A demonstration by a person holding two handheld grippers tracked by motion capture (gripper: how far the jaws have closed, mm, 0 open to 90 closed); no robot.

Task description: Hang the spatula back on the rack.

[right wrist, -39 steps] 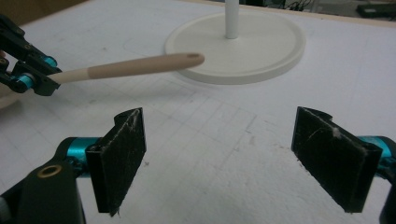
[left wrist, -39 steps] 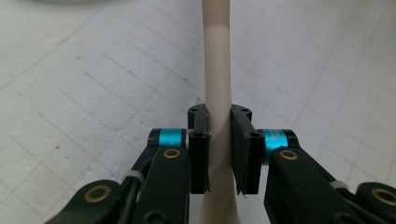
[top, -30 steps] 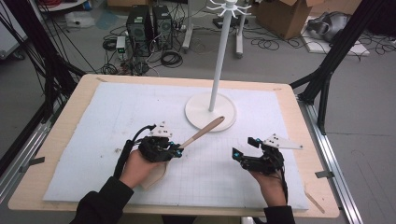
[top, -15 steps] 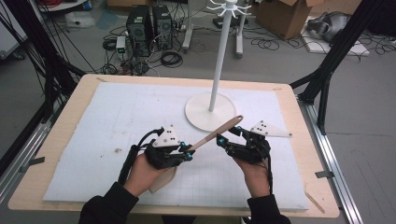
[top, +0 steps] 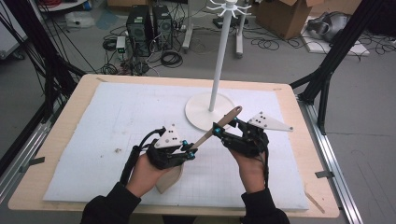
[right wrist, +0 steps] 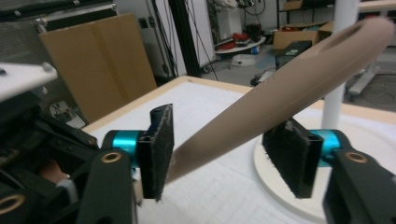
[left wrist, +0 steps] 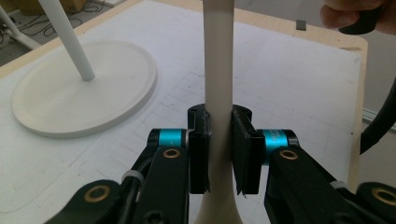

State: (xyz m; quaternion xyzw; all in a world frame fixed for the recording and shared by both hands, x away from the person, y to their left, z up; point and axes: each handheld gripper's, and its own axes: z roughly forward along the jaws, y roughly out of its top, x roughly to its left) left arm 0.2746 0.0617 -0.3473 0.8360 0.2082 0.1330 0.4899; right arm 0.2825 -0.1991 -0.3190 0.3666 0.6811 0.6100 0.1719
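A beige wooden spatula (top: 223, 120) slants up over the white mat, its blade (top: 168, 179) low by the person's left hand. My left gripper (top: 190, 151) is shut on the handle; in the left gripper view its pads (left wrist: 198, 154) press on the handle (left wrist: 218, 56) from both sides. My right gripper (top: 218, 130) straddles the handle farther up. Its jaws have just been closing. In the right gripper view the handle (right wrist: 289, 88) runs between the pads (right wrist: 159, 149), and the right pad stands apart from it.
A white hanger stand rises from its round base (top: 198, 112) behind the grippers, its pole (top: 219, 60) topped with hooks. The white mat (top: 107, 121) covers most of the wooden table (top: 60, 140). Cables, computer cases and boxes lie on the floor beyond.
The right gripper has come in from the right and risen to the spatula's handle, with its jaws narrowing around it. The left gripper has lifted the spatula a little.
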